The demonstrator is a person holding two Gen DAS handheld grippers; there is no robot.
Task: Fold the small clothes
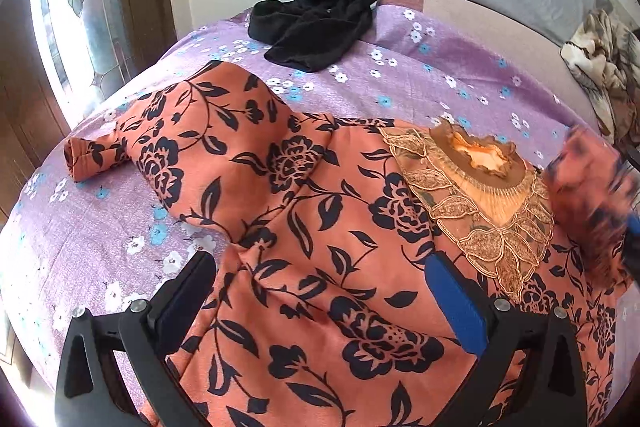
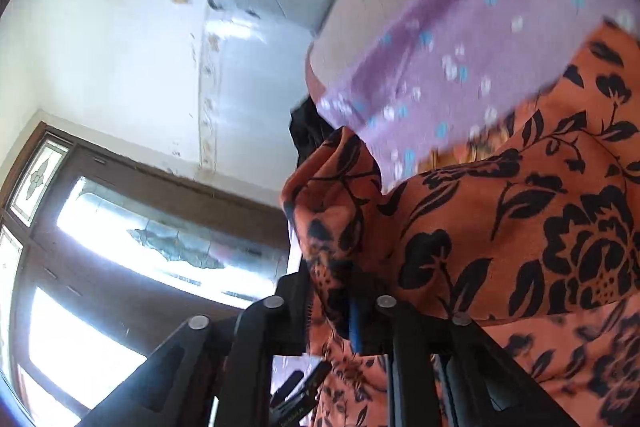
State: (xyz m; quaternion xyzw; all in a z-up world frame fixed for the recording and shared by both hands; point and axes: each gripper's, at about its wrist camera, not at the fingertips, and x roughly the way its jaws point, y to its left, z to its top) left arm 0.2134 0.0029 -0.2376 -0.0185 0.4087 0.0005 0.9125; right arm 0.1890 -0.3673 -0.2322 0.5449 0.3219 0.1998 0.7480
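- Your left gripper (image 1: 320, 291) hangs over the orange floral garment (image 1: 304, 227) with its jaws spread wide; nothing sits between the fingers.
- The garment lies spread on the purple flowered bedsheet (image 1: 420, 67), covering the near half of the bed. Its embroidered neckline (image 1: 480, 179) faces up, to the right of your left gripper.
- One sleeve (image 1: 96, 155) runs out to the left and rests flat on the sheet.
- Your right gripper (image 2: 352, 311) is clenched on a bunched fold of the same garment; the cloth is pinched between the fingers and rises above them in a crumpled peak.
- In the left wrist view, the lifted cloth at the right edge is blurred, so its exact edge cannot be judged.
- A black garment (image 1: 316, 23) lies crumpled at the far side of the sheet, well apart from the orange one.
- A patterned blanket (image 1: 604, 67) lies bundled at the far right, off the sheet.
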